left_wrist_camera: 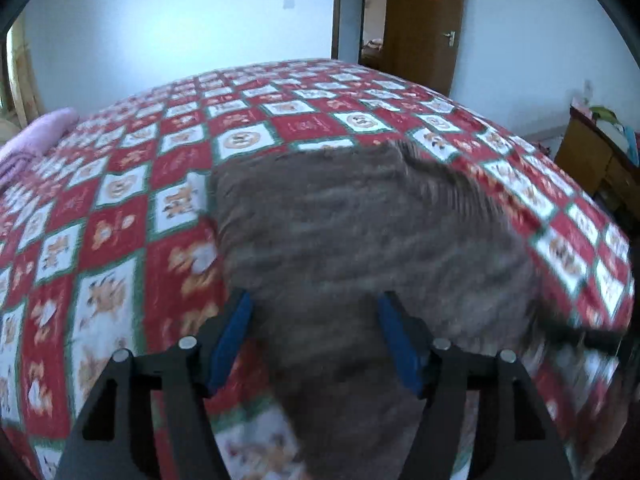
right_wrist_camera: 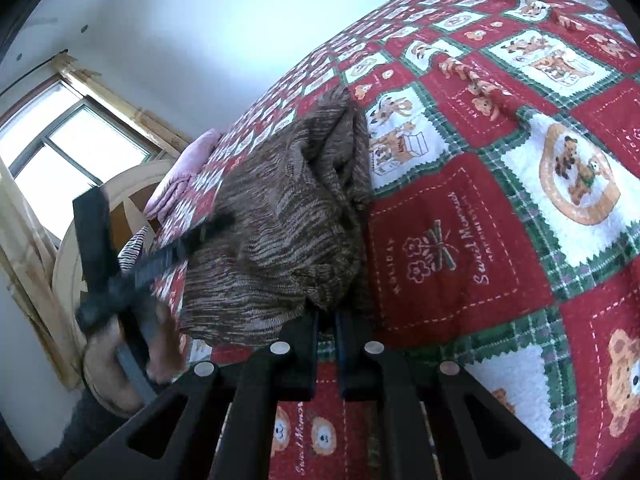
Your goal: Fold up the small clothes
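Observation:
A brown knitted garment (left_wrist_camera: 360, 232) lies bunched on the red, white and green quilted bedspread (left_wrist_camera: 120, 220). My left gripper (left_wrist_camera: 314, 298) hovers over the garment's near part with its blue pads (left_wrist_camera: 236, 336) wide apart and nothing pinched between them; this view is blurred. In the right wrist view the garment (right_wrist_camera: 280, 220) is folded over on itself into a thick heap. My right gripper (right_wrist_camera: 326, 316) sits at its near corner, jaws a narrow slit apart with bedspread (right_wrist_camera: 460, 240) showing through the gap. A hand (right_wrist_camera: 160, 344) holds the left gripper's black frame at the left.
A pink blanket (left_wrist_camera: 36, 140) lies at the bed's far left by a rounded wooden headboard (right_wrist_camera: 120, 200). A brown door (left_wrist_camera: 420, 20) stands open beyond the bed. A wooden cabinet (left_wrist_camera: 592, 152) is at the right. A window (right_wrist_camera: 60, 148) is behind the headboard.

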The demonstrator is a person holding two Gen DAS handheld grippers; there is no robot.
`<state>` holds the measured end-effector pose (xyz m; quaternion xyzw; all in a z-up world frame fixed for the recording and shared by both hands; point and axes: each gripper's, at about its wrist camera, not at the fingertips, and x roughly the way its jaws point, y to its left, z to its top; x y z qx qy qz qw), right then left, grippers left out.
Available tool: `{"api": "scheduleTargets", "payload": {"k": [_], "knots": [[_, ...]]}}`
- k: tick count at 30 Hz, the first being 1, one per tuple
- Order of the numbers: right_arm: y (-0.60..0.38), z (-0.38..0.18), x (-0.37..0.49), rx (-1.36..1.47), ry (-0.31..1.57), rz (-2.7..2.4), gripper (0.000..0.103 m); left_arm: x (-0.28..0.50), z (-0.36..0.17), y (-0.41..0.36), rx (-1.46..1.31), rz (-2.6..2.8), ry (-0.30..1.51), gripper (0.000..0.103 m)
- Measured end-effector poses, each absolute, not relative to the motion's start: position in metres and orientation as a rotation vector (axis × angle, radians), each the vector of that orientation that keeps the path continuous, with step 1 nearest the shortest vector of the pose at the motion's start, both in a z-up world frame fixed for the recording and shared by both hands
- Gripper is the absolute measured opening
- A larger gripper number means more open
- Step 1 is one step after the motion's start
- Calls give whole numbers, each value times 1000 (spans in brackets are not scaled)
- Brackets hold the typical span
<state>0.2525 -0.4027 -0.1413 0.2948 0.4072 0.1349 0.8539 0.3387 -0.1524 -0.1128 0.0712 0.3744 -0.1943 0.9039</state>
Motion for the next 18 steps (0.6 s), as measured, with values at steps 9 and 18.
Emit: {"api": "scheduleTargets", "payload": {"k": [9,18], "knots": [[-371,-53,261,351,621,227,57,331,-126,-138,72,-451,790,84],[-350,-119,371,303,939,222,56,334,-142,-108,-107,-488,894,91]]}}
